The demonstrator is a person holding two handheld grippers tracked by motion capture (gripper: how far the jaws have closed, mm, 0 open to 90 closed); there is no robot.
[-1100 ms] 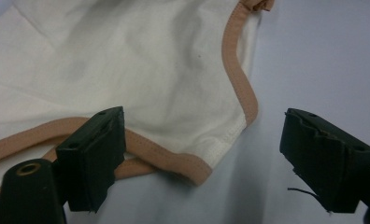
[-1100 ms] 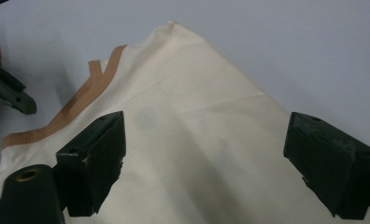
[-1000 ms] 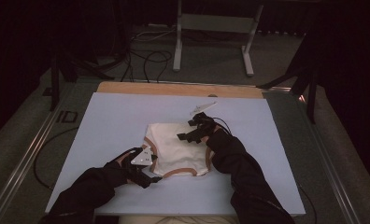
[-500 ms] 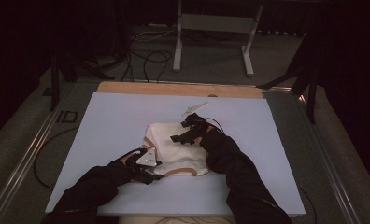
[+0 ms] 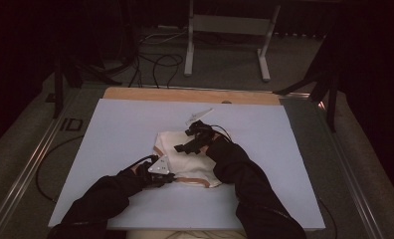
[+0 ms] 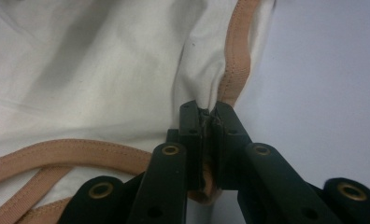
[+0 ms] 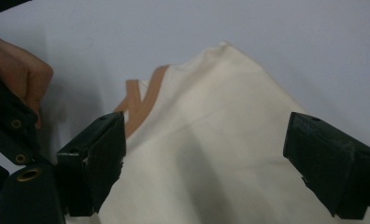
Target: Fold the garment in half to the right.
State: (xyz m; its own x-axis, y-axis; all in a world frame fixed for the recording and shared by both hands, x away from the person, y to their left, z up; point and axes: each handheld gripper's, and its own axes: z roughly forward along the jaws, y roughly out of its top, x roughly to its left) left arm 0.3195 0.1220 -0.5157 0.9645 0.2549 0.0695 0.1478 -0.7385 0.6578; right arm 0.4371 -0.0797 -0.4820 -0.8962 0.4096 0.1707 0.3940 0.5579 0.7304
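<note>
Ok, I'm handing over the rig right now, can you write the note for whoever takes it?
Left gripper: jaws have just closed, now shut on the cream garment at its tan-trimmed edge, near side.
Right gripper: open, jaws spread above the cloth, gripping nothing.
Garment lies bunched mid-table on the white board.
Done: one edge pinched.
Left: probably a second grip with the right gripper, then spreading or folding.

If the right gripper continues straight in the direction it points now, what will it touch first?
Most likely the cream garment: the open right gripper points at its fabric, which lies between and beyond the jaws. How far off it is I cannot tell.
</note>
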